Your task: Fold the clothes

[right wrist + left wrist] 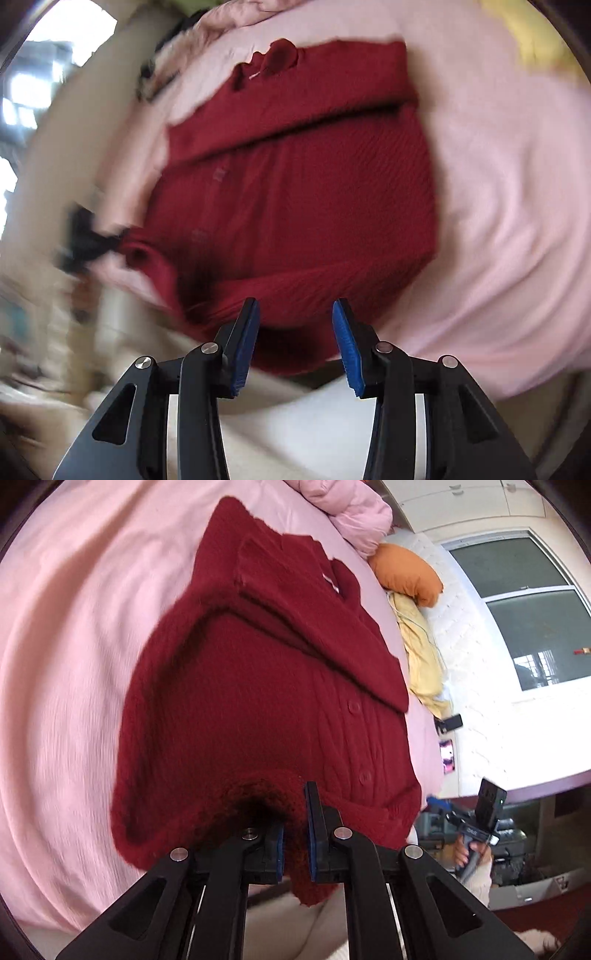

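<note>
Two claws: left claw [294, 834] pinching red cardigan [266, 686] hem, right claw [295, 343] agape, orange pillow [406, 572] beyond.

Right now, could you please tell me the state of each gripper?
Left gripper: shut on the red cardigan hem.
Right gripper: open, holding nothing.

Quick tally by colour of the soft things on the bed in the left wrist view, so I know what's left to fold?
Red: 1, knit cardigan, pinched in the left gripper
Pink: 1, puffy bundle
Orange: 1, cushion
Yellow: 1, crumpled cloth
Total: 4, all on the pink sheet.
</note>
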The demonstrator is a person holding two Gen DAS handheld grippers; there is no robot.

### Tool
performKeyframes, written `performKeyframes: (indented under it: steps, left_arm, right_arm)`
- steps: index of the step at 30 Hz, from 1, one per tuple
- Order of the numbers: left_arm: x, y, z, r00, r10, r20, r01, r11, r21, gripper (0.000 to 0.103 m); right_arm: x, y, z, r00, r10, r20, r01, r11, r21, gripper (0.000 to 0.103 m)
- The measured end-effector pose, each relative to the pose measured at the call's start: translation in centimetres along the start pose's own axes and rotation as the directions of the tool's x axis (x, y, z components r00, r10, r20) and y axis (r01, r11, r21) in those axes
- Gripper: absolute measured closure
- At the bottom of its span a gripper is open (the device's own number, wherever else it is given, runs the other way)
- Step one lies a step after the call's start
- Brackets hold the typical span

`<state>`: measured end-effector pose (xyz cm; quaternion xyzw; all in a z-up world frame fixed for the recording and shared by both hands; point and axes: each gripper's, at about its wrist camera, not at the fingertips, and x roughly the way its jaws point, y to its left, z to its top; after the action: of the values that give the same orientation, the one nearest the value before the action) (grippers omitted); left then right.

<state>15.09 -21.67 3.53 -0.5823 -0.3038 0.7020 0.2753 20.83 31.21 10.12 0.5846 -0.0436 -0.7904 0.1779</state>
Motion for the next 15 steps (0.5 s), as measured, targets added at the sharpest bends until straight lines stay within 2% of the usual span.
performKeyframes:
  steps: [3,5,7,8,10,12,15]
  left_arm:
    - [-0.4,0.4,-2.6,0.999,0.04,-0.021,-0.04,0.999,-0.006,0.095]
    - [-0.5,0.6,-3.7,0.998,0.057,-0.026,-0.057,0.998,-0.008,0.095]
    - [-0.9,0.9,-4.6,0.998,0.053,-0.024,-0.053,0.998,-0.017,0.095]
    - [-0.9,1.0,-4.7,0.999,0.05,-0.02,-0.05,0.998,-0.025,0.095]
    - [-0.6,1.0,-4.7,0.999,0.044,-0.014,-0.045,0.998,-0.036,0.095]
    - [-0.1,0.8,-4.4,0.999,0.043,-0.012,-0.044,0.998,-0.039,0.094]
    - [-0.2,0.8,-4.7,0.999,0.045,-0.008,-0.046,0.998,-0.037,0.095]
  right_arm:
    - [0.3,2.8,-0.4,1.0,-0.021,0.003,0.021,0.97,-0.241,0.06]
    - [0.6,4.6,-1.2,0.998,-0.059,-0.001,0.053,0.911,-0.409,0.06]
    - [1.1,7.6,-3.0,0.992,-0.122,0.025,0.11,0.763,-0.636,0.06]
    - [1.5,9.3,-4.4,0.987,-0.151,0.06,0.143,0.641,-0.754,0.06]
    - [2.5,11.0,-6.3,0.972,-0.2,0.123,0.202,0.447,-0.872,0.061]
    - [4.0,12.2,-6.7,0.968,-0.226,0.108,0.18,0.328,-0.928,0.06]
    - [6.0,12.8,-6.0,0.962,-0.252,0.101,0.166,0.249,-0.954,0.06]
